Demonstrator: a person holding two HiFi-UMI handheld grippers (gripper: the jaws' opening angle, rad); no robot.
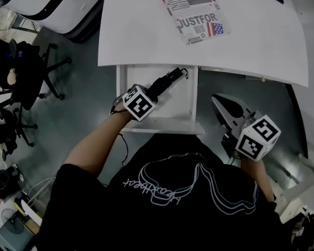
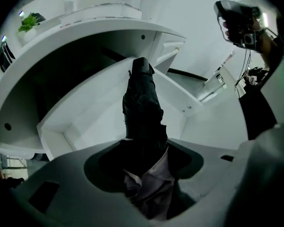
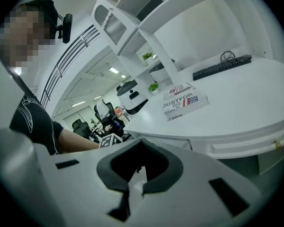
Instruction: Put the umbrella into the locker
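The left gripper (image 2: 144, 176), clamping the fabric end of the black folded umbrella (image 1: 166, 81), is angling it toward one o'clock inside the open white locker drawer (image 1: 130, 82) and should be lowering it flat before its jaws part, while the right gripper (image 1: 218, 101) is idling at four o'clock, jaws together and empty.

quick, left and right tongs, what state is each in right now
left tongs: closed on the umbrella
right tongs: closed, nothing between them
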